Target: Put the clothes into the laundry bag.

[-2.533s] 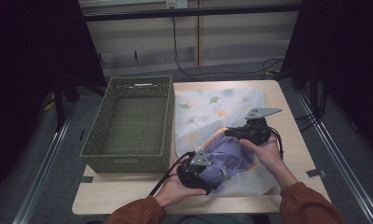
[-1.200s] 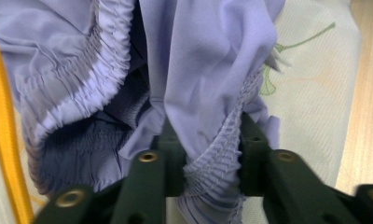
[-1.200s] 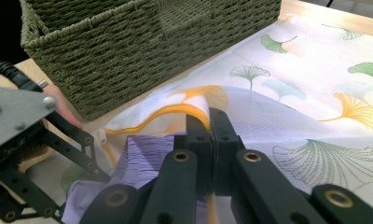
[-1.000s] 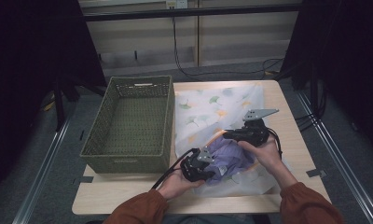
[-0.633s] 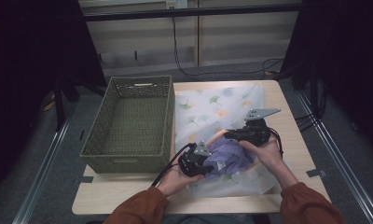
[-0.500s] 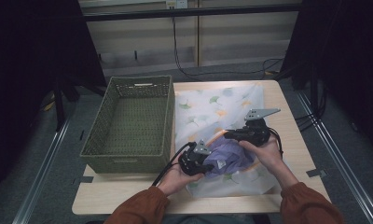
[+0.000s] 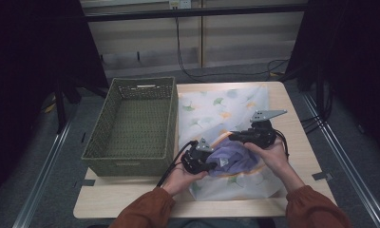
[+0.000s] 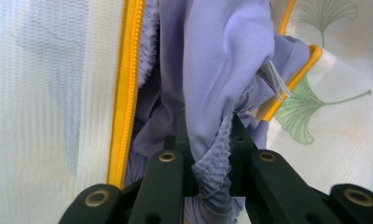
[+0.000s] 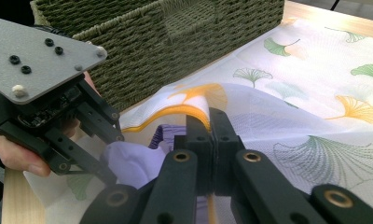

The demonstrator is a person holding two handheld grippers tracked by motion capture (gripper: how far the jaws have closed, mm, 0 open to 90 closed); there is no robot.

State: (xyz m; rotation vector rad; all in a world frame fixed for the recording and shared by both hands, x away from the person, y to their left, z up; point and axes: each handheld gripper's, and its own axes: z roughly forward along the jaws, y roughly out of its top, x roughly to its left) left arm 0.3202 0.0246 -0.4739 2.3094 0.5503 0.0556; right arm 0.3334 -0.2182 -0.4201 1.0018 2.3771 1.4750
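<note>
Nearest, L gripper [image 8: 208, 186]: jaws clamped on a fold of the purple garment [image 8: 222, 70], which sits half inside the mesh laundry bag [image 7: 212, 109] at the zip mouth, on the table [image 7: 297, 118] just right of the wicker basket [image 7: 131, 123]. Next, R gripper [image 9: 211, 135]: jaws closed on the bag's yellow zipper edge [image 9: 184, 111], holding the mouth lifted (keep that tension, else the opening collapses). To finish the stuffing cleanly: push fabric deep w/ L past the zip line, avoid snagging the ruched hem on the teeth, release only once the cloth clears the rim.
</note>
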